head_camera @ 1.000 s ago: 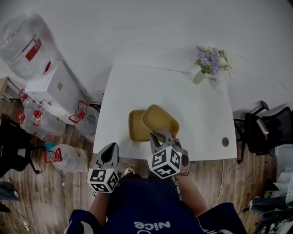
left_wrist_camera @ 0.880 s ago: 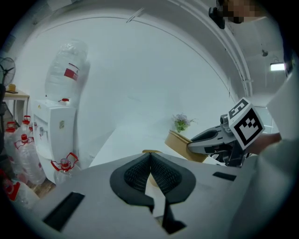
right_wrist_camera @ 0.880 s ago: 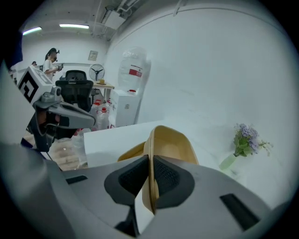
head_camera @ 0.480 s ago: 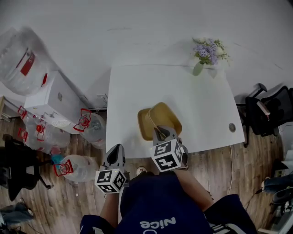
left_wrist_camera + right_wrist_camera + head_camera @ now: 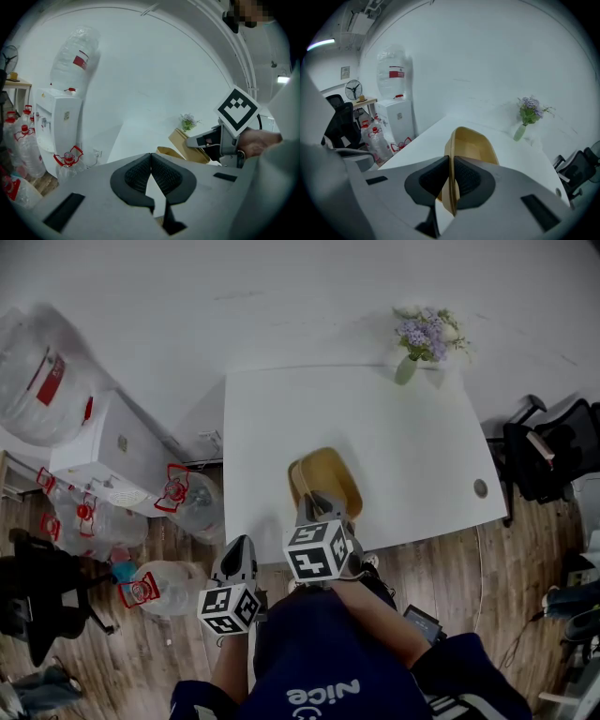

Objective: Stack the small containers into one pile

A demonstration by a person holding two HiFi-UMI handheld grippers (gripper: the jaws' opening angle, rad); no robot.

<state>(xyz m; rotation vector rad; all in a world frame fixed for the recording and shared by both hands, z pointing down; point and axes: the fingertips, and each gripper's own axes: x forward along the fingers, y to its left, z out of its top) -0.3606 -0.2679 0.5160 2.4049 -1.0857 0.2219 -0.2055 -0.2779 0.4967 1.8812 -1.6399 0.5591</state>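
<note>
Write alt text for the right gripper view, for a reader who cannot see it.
The right gripper grips the rim of a tan container tipped on edge above a white table. A vase of purple flowers stands at the far side, a water dispenser at left.

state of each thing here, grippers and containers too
second container, flat on table
held container, tilted up over second container
right gripper, shut on held container rim
left gripper, shut, empty
flower vase, upright
water bottle, inverted on dispenser
</note>
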